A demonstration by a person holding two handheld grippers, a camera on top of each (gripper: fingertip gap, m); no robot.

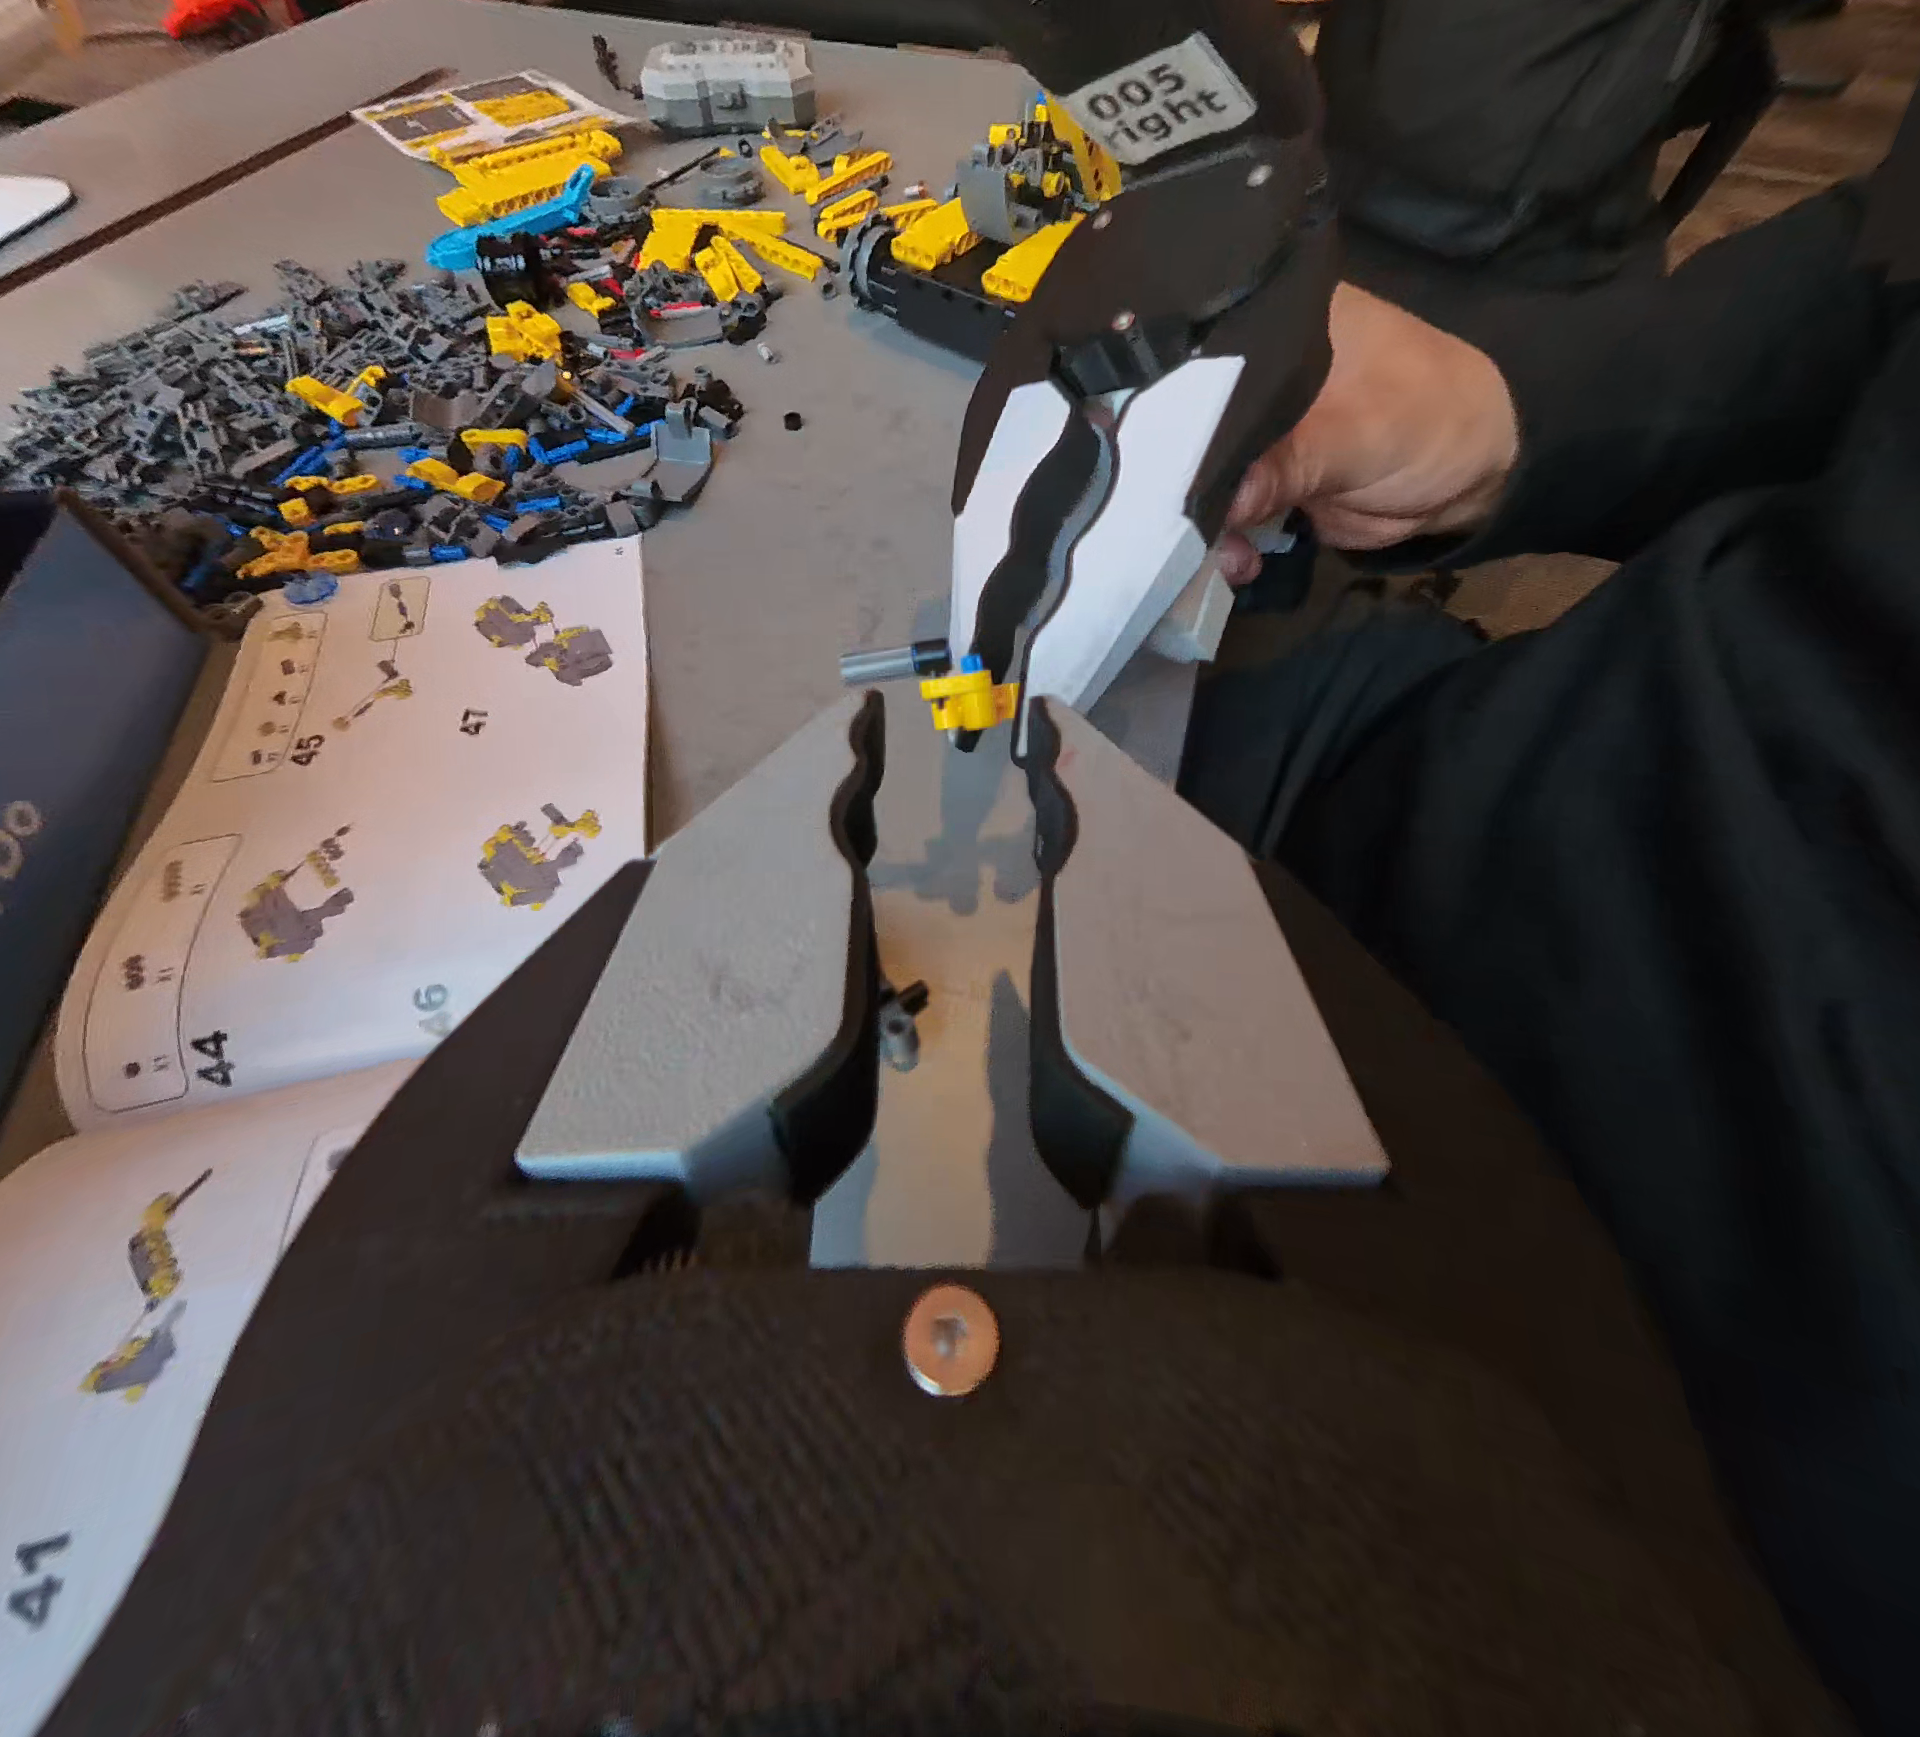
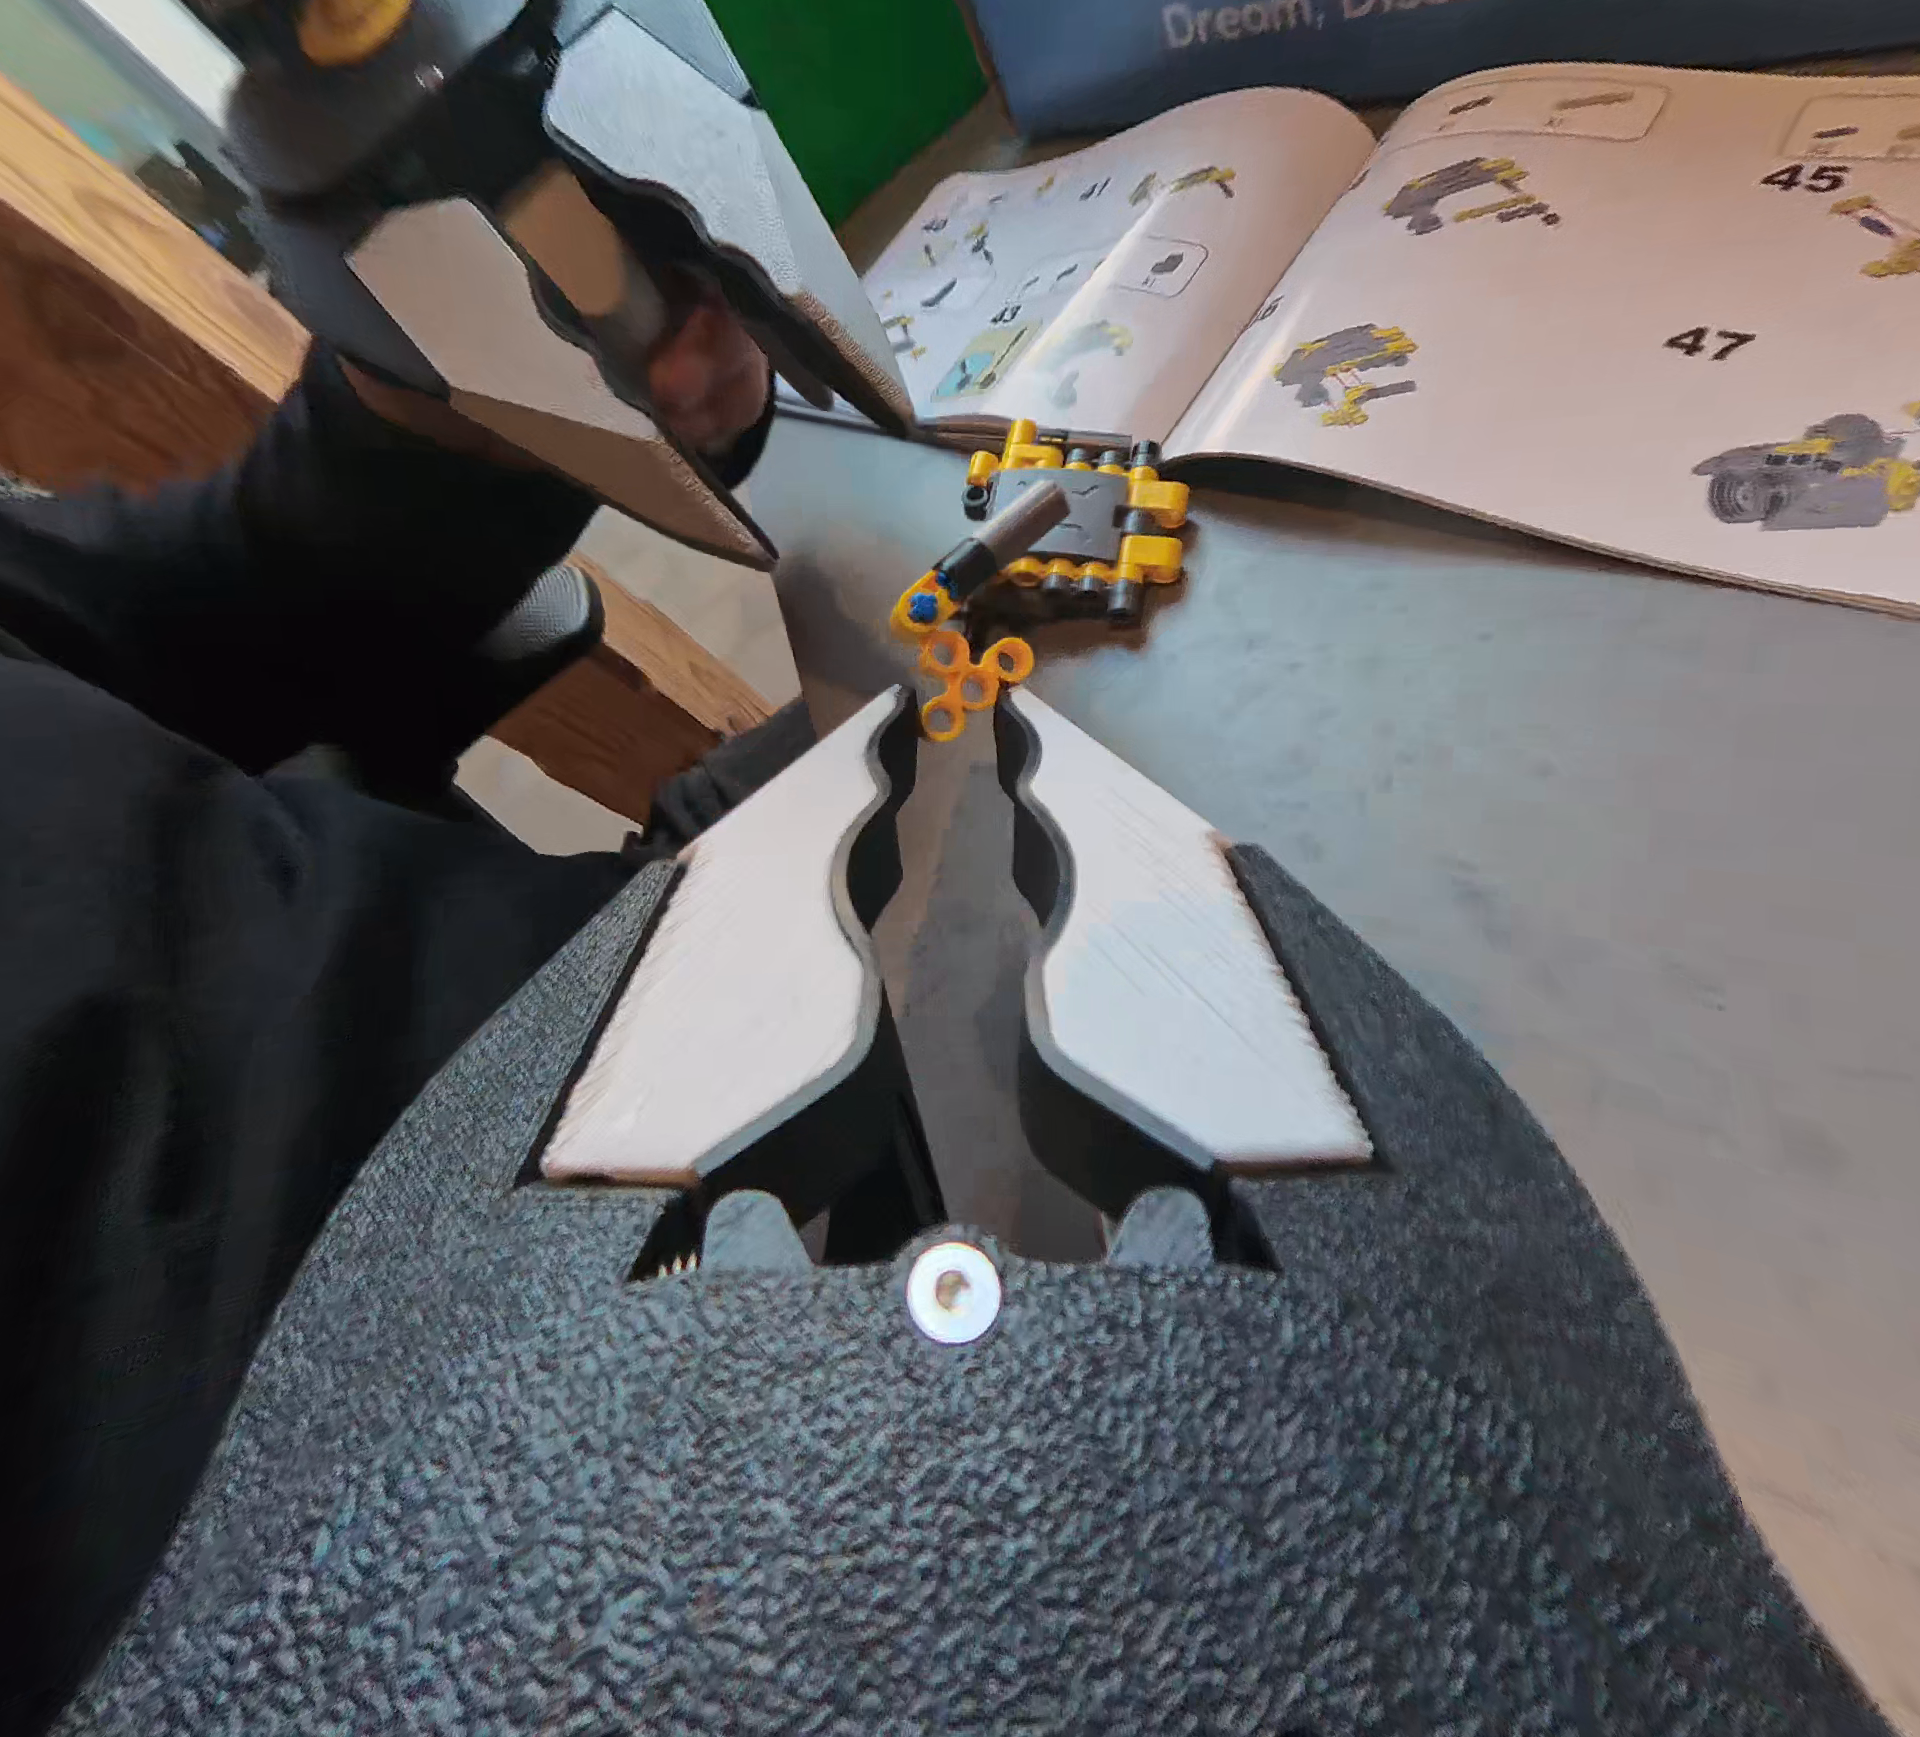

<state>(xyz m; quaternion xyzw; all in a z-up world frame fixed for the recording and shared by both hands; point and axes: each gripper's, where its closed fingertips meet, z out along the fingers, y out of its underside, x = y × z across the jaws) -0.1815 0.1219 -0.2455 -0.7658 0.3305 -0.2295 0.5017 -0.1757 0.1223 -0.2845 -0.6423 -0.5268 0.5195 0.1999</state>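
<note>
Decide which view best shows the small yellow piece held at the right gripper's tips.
The right wrist view: the yellow three-holed piece sits close between the right gripper tips, its holes plain. The left wrist view shows it farther off, edge-on and partly hidden by that gripper.

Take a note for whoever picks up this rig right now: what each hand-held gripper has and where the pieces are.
Left hand-held gripper: open, holding nothing, tips just short of the piece the right one holds.
Right hand-held gripper: shut on a small yellow plastic connector with round holes, which is joined to a short grey cylinder piece and held above the grey table.
Flat grey-and-yellow brick assembly: on the table beyond the connector, at the edge of the open instruction booklet.
Pile of loose grey, yellow and blue bricks: farther back on the table.
</note>
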